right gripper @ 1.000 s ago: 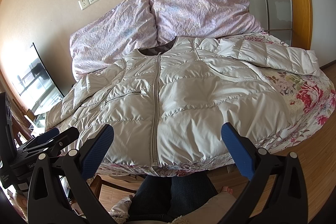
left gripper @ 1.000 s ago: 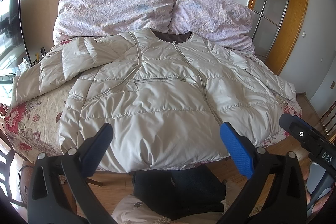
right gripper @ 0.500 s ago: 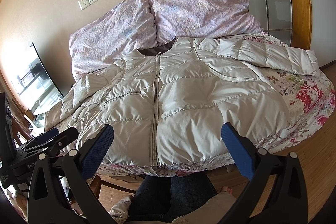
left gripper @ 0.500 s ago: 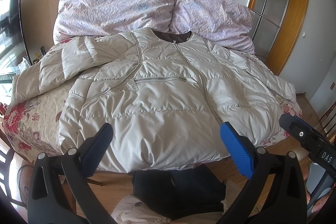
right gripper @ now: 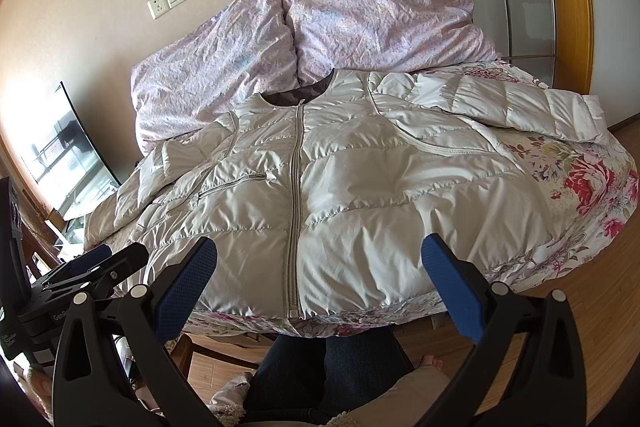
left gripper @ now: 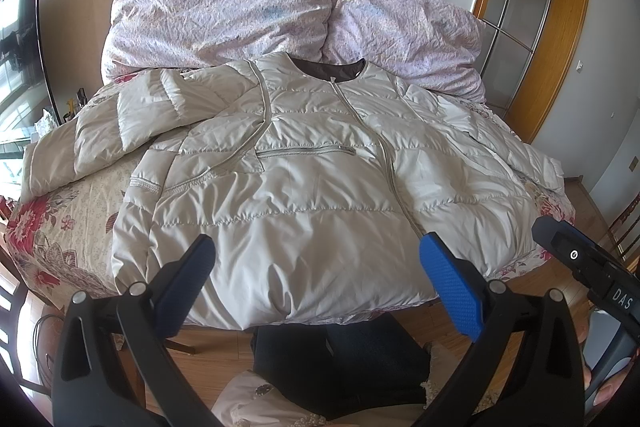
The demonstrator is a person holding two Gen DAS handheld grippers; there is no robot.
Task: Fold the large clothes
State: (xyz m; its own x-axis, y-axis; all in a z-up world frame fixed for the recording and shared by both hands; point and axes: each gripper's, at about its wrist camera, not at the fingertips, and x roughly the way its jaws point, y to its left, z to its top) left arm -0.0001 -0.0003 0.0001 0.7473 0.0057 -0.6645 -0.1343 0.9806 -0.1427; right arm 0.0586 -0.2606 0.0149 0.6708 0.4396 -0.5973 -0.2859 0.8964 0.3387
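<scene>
The folding has not started, as far as I can judge: the pale padded jacket (left gripper: 304, 187) lies flat and face up on the bed (left gripper: 60, 227), zipped closed, with its collar toward the two lilac pillows (left gripper: 224, 11) at 12 o'clock and its hem hanging a little over the near edge of the mattress at 6 o'clock. Both sleeves are spread out to the sides; the one at 9 o'clock (left gripper: 100, 139) has a loose bend on itself but is not laid over the body, and the other sleeve (right gripper: 520, 107) stretches toward 2 o'clock in the right view. So every fold is left to do: the sleeves, then the body. The left claw (left gripper: 316, 283) is released, its blue pads wide apart, and it hovers in front of the hem, touching nothing. The right claw (right gripper: 320, 283) is released in the same way and is held just before the lower end of the zipper (right gripper: 294, 195), also apart from the cloth. Both are held low and nearly level, side by side, pointing across the bed toward 12 o'clock, and under them the person's dark trousers (right gripper: 328, 367) show at 6 o'clock, close to the bed edge
</scene>
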